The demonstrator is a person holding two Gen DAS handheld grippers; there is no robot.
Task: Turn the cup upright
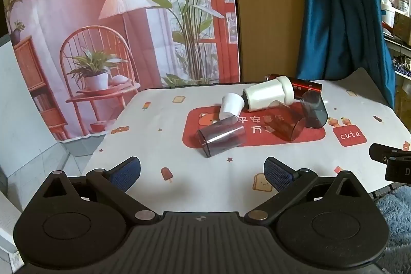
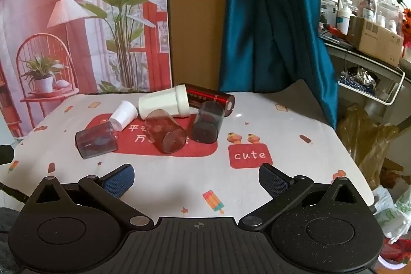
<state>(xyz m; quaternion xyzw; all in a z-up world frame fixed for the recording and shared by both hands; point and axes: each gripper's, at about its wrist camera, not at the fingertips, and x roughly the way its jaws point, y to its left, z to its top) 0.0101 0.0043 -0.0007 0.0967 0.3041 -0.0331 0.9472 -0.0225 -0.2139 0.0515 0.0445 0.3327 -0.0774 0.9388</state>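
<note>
Left wrist view shows the left gripper (image 1: 202, 171) wide open and holding nothing, like the right gripper (image 2: 196, 177), both back from the purple cup (image 1: 221, 138) lying sideways on the table (image 1: 372, 104), probably to reach in.

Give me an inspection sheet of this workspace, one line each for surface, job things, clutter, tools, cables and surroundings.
Surface: table under a white cartoon-print cloth with a red panel in the middle.
Job's things: six cups, all on their sides, clustered together: purple cup, small white cup, large white cup, brown cup, grey cup, dark red cup.
Clutter: nothing seen on the table besides the cups.
Tools: left tool open and empty, short of the cups; right tool likewise.
Cables: nothing seen on the table.
Surroundings: printed backdrop, blue curtain, crowded shelf to the right.
</note>
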